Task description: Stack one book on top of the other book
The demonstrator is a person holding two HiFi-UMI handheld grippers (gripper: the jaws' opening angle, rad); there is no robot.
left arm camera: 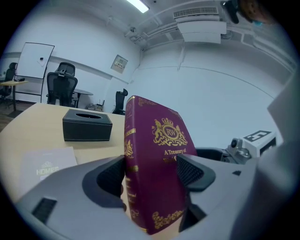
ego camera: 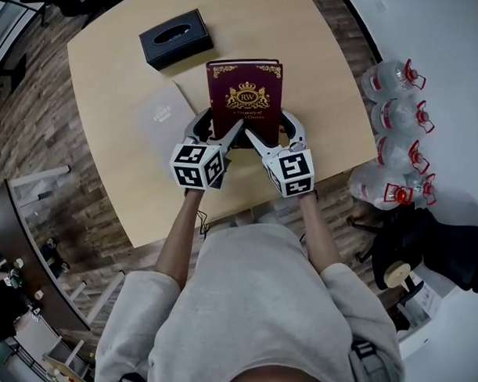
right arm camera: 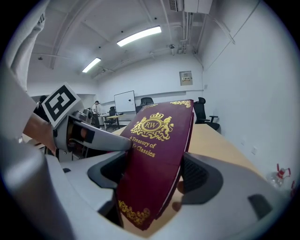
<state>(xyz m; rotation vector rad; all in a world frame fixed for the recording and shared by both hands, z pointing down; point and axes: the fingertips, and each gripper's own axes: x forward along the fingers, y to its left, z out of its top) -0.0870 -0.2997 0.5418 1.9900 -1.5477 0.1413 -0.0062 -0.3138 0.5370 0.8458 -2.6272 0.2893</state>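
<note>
A maroon book [ego camera: 245, 96] with a gold crest is held tilted above the wooden table [ego camera: 312, 50], its lower edge gripped from both sides. My left gripper [ego camera: 217, 126] is shut on its lower left corner; in the left gripper view the book [left arm camera: 154, 164] stands wedged between the pads, spine toward the camera. My right gripper [ego camera: 272, 129] is shut on the lower right corner, and the right gripper view shows the book [right arm camera: 157, 159] leaning between its jaws. A thin grey book [ego camera: 164, 118] lies flat on the table just left of the maroon one, also seen as the grey book [left arm camera: 47, 166].
A black tissue box [ego camera: 175, 38] sits at the far side of the table, behind the books. Several large water bottles [ego camera: 392, 79] stand on the floor to the right, with a black bag [ego camera: 437, 250] nearer. Office chairs [left arm camera: 61, 86] stand beyond the table.
</note>
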